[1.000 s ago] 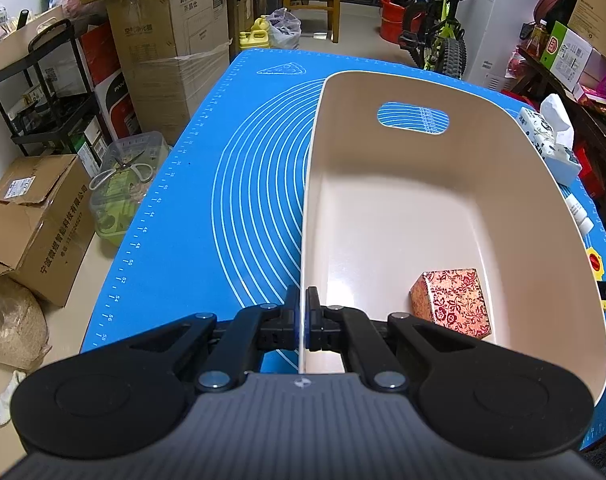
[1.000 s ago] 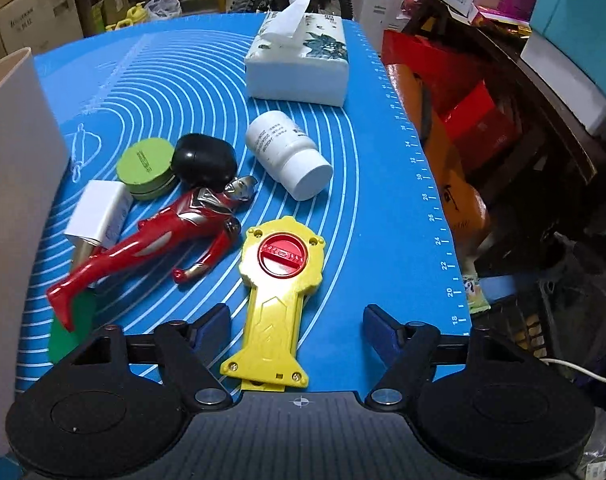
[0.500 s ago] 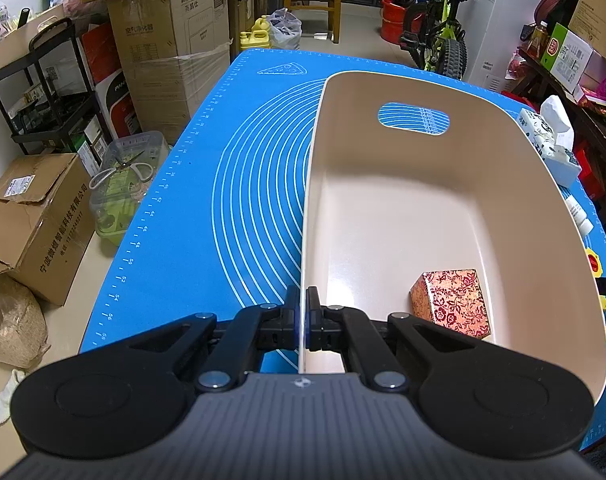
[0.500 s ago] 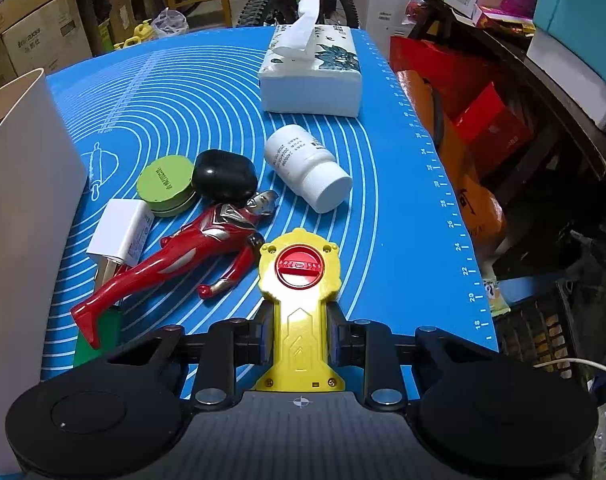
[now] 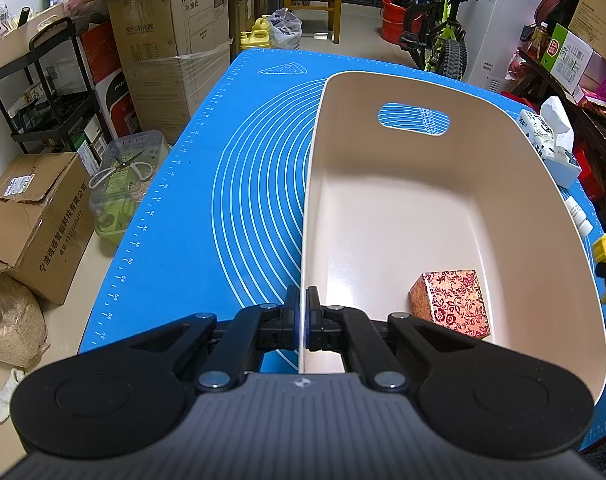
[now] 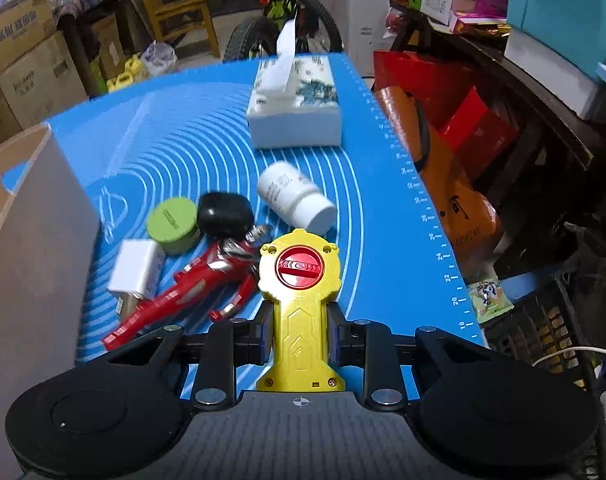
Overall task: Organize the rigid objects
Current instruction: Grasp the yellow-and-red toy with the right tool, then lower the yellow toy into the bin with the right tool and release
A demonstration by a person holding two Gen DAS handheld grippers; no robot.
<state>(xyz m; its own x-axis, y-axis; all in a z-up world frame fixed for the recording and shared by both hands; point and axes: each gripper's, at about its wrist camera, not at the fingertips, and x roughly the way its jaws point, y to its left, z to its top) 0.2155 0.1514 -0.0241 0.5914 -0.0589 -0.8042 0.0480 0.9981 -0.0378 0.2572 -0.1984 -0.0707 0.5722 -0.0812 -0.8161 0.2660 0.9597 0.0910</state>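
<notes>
Between right gripper [image 6: 301, 338] fingers [image 6: 263, 340], yellow toy [image 6: 299, 304] above blue mat [image 6: 383, 240].

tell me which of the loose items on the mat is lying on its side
The white pill bottle: it lies tipped over, cap toward the camera, beside the black oval case; the green tin sits flat.

From my remote seat, overhead room light keeps the blue mat [image 5: 223, 200] bright, corners fall dark, fisheye bends the edges, and my right view smears around the tissue box [image 6: 295, 108].
</notes>
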